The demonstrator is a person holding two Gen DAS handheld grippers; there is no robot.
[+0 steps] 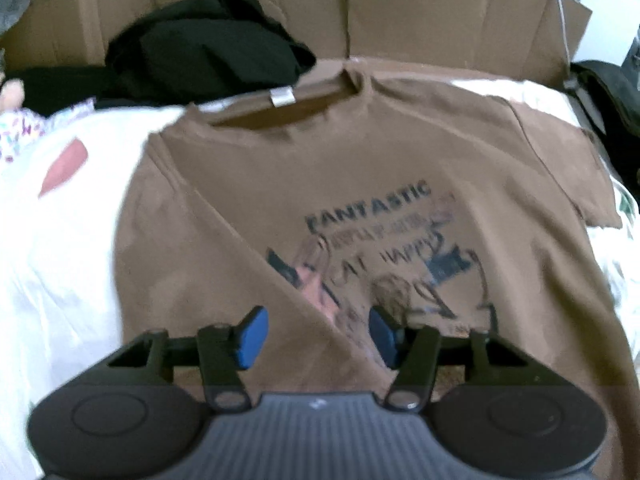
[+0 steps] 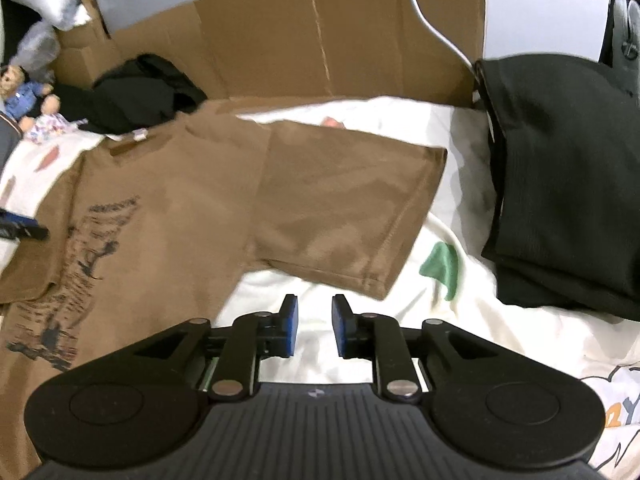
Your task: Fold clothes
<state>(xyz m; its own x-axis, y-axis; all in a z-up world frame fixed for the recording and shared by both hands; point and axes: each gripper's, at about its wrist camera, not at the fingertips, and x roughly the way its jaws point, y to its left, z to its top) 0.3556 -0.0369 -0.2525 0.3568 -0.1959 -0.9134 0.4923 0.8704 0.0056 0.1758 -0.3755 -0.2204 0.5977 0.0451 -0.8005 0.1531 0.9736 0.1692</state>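
Note:
A brown T-shirt (image 1: 360, 168) with a dark "FANTASTIC" print lies face up on a white patterned bedsheet (image 1: 60, 260), collar toward the far side. Its left side is folded inward along a diagonal crease. My left gripper (image 1: 318, 336) hovers open over the lower chest; the crease runs between the blue pads (image 1: 252, 338), which do not press on it. In the right wrist view the shirt's right sleeve (image 2: 340, 208) lies spread flat. My right gripper (image 2: 315, 326) stands just in front of that sleeve, over bare sheet (image 2: 304, 284), narrowly open and holding nothing.
A heap of black clothes (image 1: 200, 52) sits beyond the collar against a cardboard wall (image 1: 420, 12). A folded black garment (image 2: 560, 184) lies to the right of the sleeve. Two dolls (image 2: 24, 88) rest at the far left. A white cable (image 2: 436, 28) hangs over the cardboard.

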